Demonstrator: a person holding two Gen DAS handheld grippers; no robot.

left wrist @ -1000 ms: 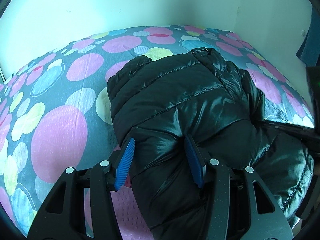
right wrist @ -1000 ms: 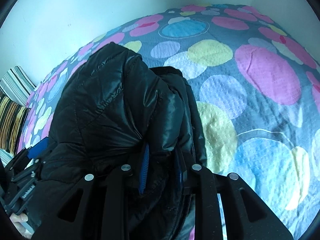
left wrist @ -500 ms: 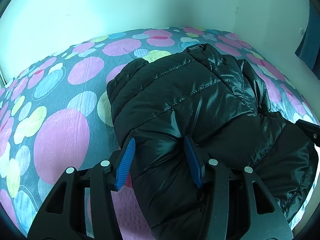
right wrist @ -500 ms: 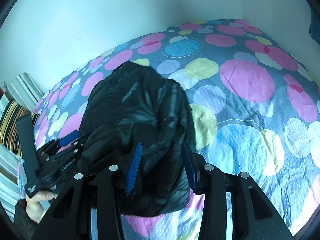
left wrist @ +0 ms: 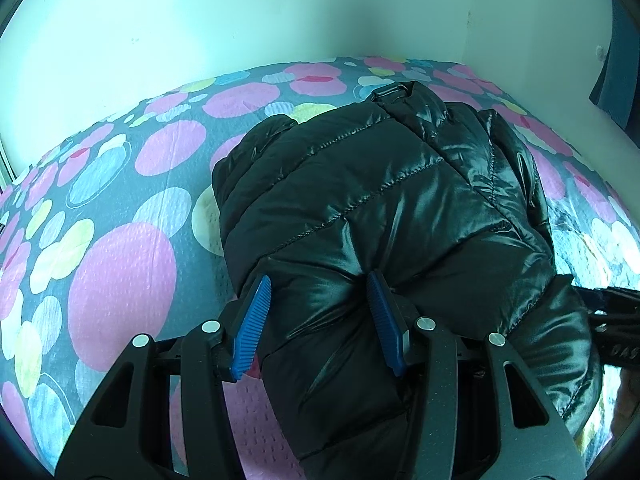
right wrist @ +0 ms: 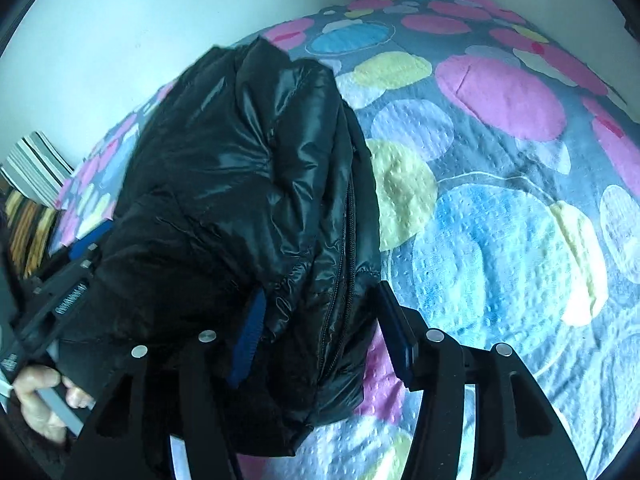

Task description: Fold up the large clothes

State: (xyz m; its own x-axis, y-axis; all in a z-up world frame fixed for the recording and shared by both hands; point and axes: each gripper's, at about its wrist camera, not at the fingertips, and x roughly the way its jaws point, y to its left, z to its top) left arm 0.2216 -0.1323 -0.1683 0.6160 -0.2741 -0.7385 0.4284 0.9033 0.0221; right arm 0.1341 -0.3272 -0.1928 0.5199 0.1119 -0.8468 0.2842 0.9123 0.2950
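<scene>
Two grippers meet the black puffer jacket (left wrist: 372,216) at its near edge: the left gripper (left wrist: 320,320) has spread fingers pressed into the padding, and the right gripper (right wrist: 320,332) has parted fingers straddling the zipper edge. The jacket lies bunched on the spotted bedspread (right wrist: 500,200), with the wall (left wrist: 240,20) behind.

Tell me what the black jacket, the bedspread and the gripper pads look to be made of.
Black jacket: probably glossy nylon or polyester shell over padding; it shines, with puffy stitched quilt lines. Bedspread: matte woven or seersucker-like cloth, judging by its dimpled texture and printed coloured circles. Pads on the left gripper: blue, ribbed, likely rubber or soft plastic.
</scene>
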